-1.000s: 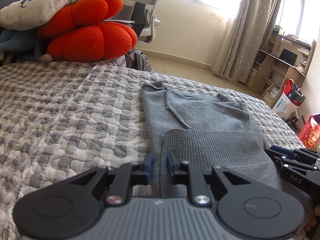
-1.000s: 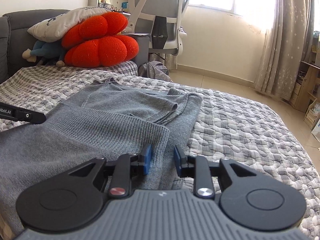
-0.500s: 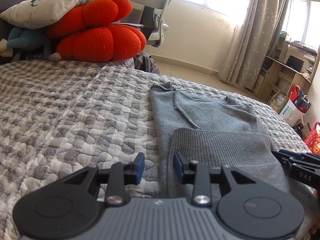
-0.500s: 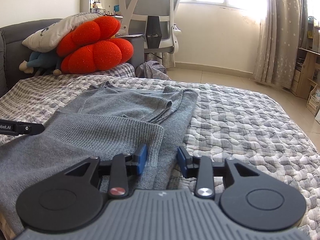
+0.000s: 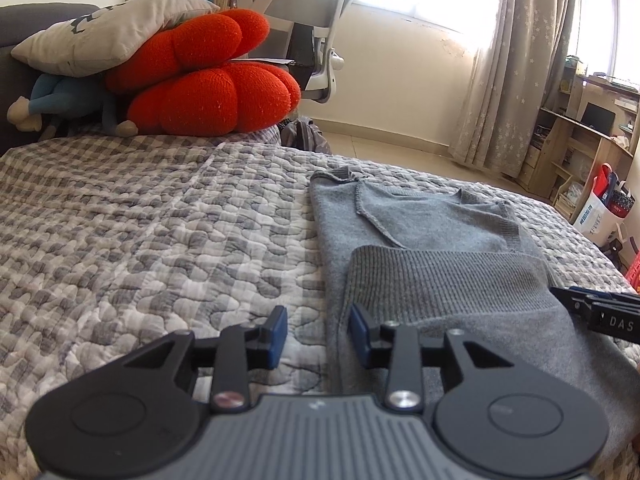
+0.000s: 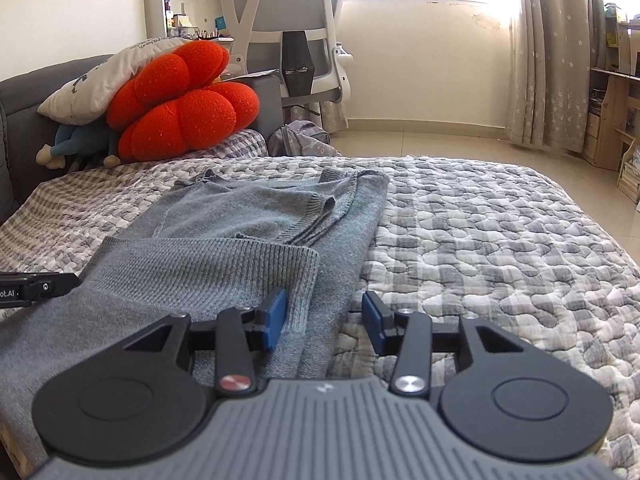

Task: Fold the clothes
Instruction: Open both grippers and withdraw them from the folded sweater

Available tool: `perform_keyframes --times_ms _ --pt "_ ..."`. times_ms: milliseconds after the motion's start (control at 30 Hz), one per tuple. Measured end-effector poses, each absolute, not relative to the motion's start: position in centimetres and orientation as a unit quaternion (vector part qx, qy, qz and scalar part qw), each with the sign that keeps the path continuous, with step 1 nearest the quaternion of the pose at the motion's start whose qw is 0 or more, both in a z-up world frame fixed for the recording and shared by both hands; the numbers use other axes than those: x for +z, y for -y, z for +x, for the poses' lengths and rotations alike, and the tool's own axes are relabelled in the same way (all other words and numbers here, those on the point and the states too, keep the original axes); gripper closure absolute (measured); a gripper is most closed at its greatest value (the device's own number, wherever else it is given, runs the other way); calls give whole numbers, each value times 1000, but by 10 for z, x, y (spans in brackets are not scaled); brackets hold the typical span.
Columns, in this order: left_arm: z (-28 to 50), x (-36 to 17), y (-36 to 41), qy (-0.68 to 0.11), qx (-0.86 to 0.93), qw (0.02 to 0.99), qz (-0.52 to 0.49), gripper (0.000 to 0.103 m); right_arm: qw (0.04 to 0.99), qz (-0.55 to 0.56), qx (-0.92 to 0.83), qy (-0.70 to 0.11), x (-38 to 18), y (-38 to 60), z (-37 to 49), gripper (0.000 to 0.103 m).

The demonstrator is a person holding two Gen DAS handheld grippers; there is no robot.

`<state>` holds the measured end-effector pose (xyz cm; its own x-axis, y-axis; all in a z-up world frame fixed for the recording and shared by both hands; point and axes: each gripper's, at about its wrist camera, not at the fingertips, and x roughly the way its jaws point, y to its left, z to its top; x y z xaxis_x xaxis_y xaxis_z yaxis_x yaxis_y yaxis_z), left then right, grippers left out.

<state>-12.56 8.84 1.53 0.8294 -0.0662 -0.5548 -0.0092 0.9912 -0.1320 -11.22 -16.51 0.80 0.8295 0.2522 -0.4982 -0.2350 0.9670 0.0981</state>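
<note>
We hold the left hand-held gripper [image 5: 318, 336] and the right hand-held gripper [image 6: 324, 320] released, grasping nothing, at either edge of the folded grey sweater [image 6: 224, 256] lying on the quilted bed [image 6: 500, 240].

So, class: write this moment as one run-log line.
task: fold clothes | left gripper: open, empty | right gripper: open, empty | grey sweater: hem folded up, flat on quilted bed

White letters "DAS" are seen on the right gripper [image 5: 600, 312] at the edge of the left wrist view, and "ot.AI" is read on the left gripper [image 6: 36, 286] in the right wrist view.
</note>
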Motion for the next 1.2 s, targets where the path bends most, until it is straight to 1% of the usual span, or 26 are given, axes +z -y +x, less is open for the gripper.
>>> perform_keyframes --times_ms 233,300,367,433,600,733,800,867,1000,1033,1067,1200 --pt "-132 20 -94 -303 -9 951 -66 67 957 16 126 -260 8 165 -114 55" --pt "-135 23 -97 -308 -7 949 -65 67 956 23 128 -262 8 168 -113 52" --pt "-138 25 -101 -316 -6 947 -65 67 955 32 128 -265 9 171 -113 46" --pt "-143 27 -106 -320 -10 945 -64 67 956 38 129 -262 12 175 -119 44" --pt "-160 34 -108 -310 -27 949 -54 66 960 28 141 -242 20 178 -148 44" --pt "-173 38 -98 -300 -61 950 -57 65 960 23 183 -209 30 178 -179 44" --pt "-179 37 -88 -288 -76 954 -42 65 958 27 210 -191 36 174 -191 46" --pt "-181 33 -83 -284 -84 955 -38 64 957 14 225 -182 38 165 -198 58" --pt "-179 21 -84 -291 -83 952 -50 63 947 -26 227 -226 23 150 -190 60" --pt "-178 18 -84 -293 -83 951 -53 60 945 -32 217 -241 17 150 -187 61" --pt "-178 15 -85 -295 -83 950 -55 60 945 -32 211 -246 14 152 -186 64" --pt "-182 14 -91 -297 -83 950 -53 60 950 -26 196 -240 9 167 -191 64"
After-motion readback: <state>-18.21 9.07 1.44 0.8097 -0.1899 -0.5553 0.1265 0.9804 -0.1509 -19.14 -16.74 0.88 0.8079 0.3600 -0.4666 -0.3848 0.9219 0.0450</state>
